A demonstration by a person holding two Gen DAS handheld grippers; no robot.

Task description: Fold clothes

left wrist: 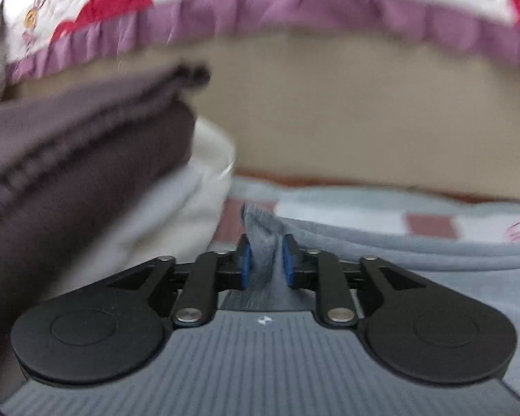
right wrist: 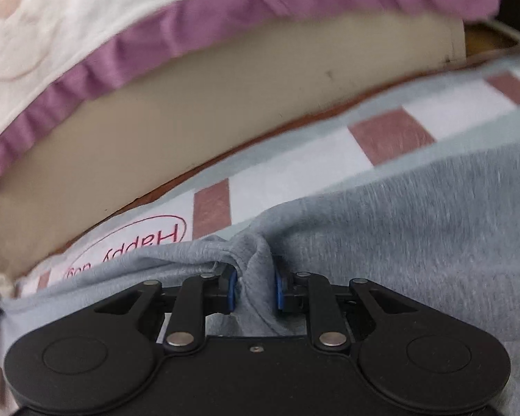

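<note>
Between the blue pads [left wrist: 248, 263] of the left gripper [left wrist: 264, 264] a bunch of the grey garment [left wrist: 416, 270] is pinched, and the jaws are closed on it. On the right side the same garment [right wrist: 416, 235] is clamped by the right gripper [right wrist: 254, 286], with a fold of cloth squeezed between its pads [right wrist: 278, 291]. The garment is spread on a checked sheet [right wrist: 294, 170] with pink squares and a red printed oval. A stack of folded clothes [left wrist: 69, 159], brown over white, is seen just left of the left gripper. A quilt [left wrist: 260, 10] with a purple frill is hung over a beige surface behind.
</note>
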